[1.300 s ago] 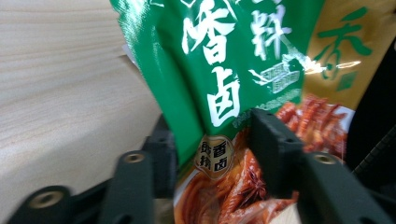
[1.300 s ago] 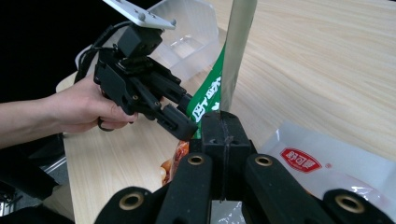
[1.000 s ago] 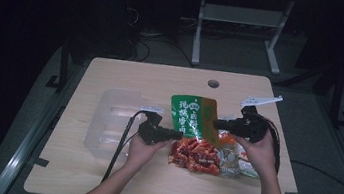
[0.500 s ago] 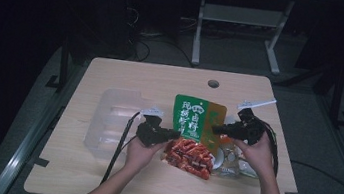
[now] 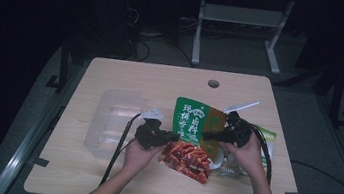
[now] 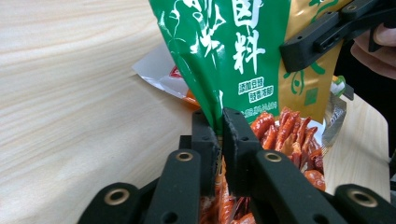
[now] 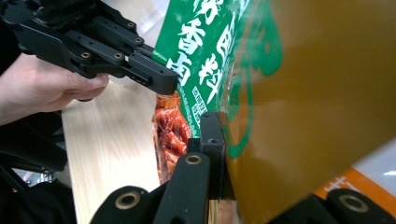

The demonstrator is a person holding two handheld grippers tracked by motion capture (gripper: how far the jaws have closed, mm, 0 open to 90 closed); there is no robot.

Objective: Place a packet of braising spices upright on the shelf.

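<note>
Clear plastic tray waits at the table's left. My left gripper is clamped on the green seasoning pouch's lower edge, my right gripper pinches its gold side, so it hangs taut above the red snack packet for a clean carry

Light is falling from above onto the tabletop, while the room beyond the tabletop is lying in near darkness. The high view is appearing soft and slightly grainy. In both gripper views the tabletop is showing evenly lit wood grain. The green pouch is reflecting soft glare and is blurring where it is closest to the right gripper view's lens.
</note>
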